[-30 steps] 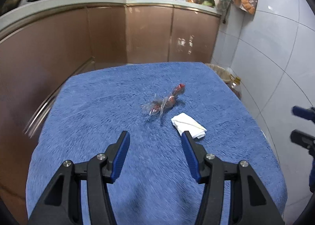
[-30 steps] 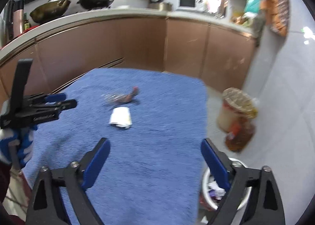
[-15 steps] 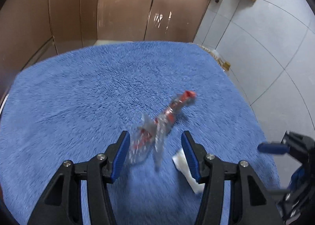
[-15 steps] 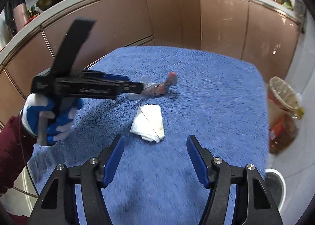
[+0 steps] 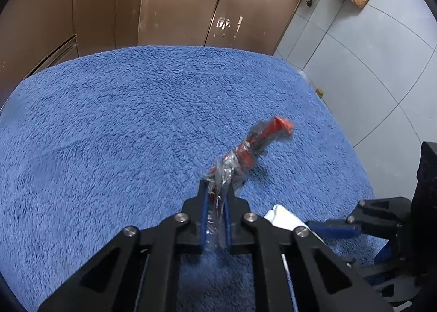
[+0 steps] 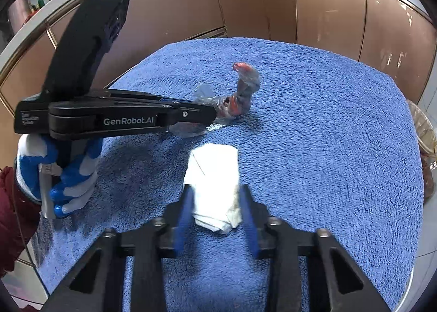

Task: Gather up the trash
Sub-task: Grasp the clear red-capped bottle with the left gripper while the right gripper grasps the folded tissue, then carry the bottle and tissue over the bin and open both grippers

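Two pieces of trash are gripped on the blue-toweled desk [image 5: 109,126]: a plastic wrapper [image 5: 240,159] clamped in the left tongs [image 5: 217,191], while a white tissue [image 6: 214,183], at the wrapper's six o'clock, is being closed on by the right tongs [image 6: 215,202].

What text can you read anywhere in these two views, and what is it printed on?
"GenRobot.AI": white lettering on the side of the left gripper body, seen in the right wrist view.
Small white lines of print at the rear end of that same body: too small and blurred to read.
Plastic wrapper: red print, nothing legible.
White tissue: no text.
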`<state>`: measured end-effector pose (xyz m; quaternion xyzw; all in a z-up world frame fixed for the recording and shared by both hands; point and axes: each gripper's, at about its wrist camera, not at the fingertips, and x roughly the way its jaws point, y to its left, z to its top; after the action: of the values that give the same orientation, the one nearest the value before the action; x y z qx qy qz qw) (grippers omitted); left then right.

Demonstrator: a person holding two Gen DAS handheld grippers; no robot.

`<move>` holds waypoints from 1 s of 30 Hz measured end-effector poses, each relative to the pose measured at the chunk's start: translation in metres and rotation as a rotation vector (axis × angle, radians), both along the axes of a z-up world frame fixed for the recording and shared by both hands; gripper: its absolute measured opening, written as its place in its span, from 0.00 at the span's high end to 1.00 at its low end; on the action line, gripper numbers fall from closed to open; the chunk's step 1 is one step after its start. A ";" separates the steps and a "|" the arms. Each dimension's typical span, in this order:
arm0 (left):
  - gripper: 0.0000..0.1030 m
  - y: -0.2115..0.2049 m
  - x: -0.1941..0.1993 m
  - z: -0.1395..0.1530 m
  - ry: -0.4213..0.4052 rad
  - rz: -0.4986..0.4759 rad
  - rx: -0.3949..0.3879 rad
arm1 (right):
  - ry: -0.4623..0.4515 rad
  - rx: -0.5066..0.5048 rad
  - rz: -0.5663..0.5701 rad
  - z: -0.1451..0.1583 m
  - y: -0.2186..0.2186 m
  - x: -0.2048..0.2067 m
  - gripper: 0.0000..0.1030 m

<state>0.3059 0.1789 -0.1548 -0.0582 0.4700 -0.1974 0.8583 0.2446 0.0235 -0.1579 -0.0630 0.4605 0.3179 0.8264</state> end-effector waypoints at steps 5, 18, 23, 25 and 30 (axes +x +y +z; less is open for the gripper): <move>0.92 0.010 -0.017 0.008 -0.013 0.041 -0.012 | -0.020 0.000 0.003 0.007 -0.007 -0.014 0.90; 0.92 0.023 -0.083 0.074 -0.124 0.115 0.029 | -0.133 0.058 -0.044 0.072 -0.045 -0.071 0.90; 0.92 0.016 -0.112 0.108 -0.183 0.121 0.037 | -0.188 0.094 -0.085 0.096 -0.065 -0.092 0.90; 0.92 0.008 -0.121 0.121 -0.204 0.118 0.038 | -0.210 0.108 -0.105 0.106 -0.078 -0.103 0.90; 0.92 -0.021 -0.144 0.151 -0.256 0.075 0.032 | -0.266 0.140 -0.173 0.128 -0.116 -0.127 0.90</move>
<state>0.1622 0.1582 -0.0035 -0.0365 0.3573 -0.1636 0.9188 0.1177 -0.0926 -0.0302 -0.0071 0.3277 0.2658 0.9066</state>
